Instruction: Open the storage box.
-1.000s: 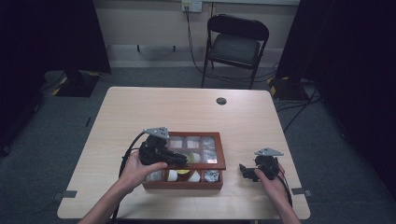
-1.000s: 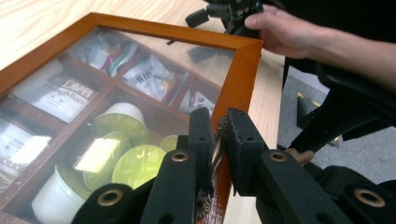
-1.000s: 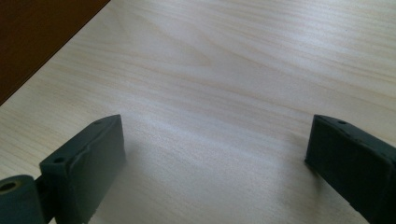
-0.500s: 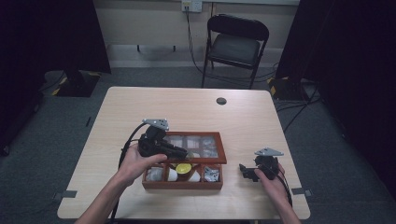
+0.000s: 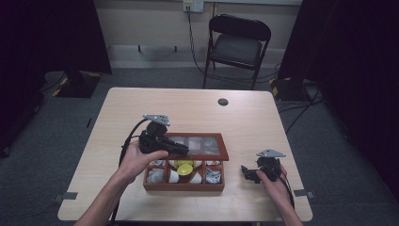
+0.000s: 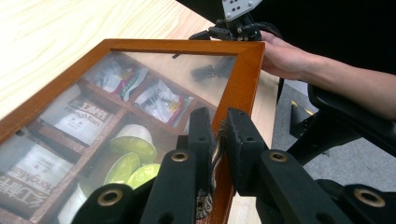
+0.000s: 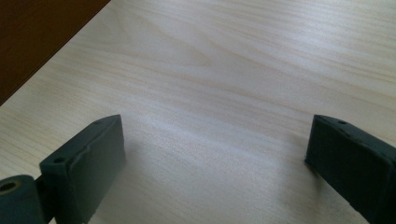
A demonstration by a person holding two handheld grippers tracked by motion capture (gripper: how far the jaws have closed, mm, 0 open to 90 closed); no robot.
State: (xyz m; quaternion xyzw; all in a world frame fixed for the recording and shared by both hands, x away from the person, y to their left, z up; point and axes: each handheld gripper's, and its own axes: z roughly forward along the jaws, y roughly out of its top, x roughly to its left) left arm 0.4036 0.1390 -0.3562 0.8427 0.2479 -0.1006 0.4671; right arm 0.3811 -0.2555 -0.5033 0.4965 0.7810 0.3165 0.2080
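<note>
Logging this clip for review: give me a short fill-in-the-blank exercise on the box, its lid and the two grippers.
1. The left gripper is shut on the metal clasp of the glass-paned ____ of the wooden box.
2. The right gripper rests beside the box with its jaws ____.
3. The round capsules in the box are ____ in colour.

Missing words: lid; open; yellow-green

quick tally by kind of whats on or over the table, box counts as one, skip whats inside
wooden box: 1
grippers: 2 (left gripper, right gripper)
small black disc: 1
total: 4
</note>
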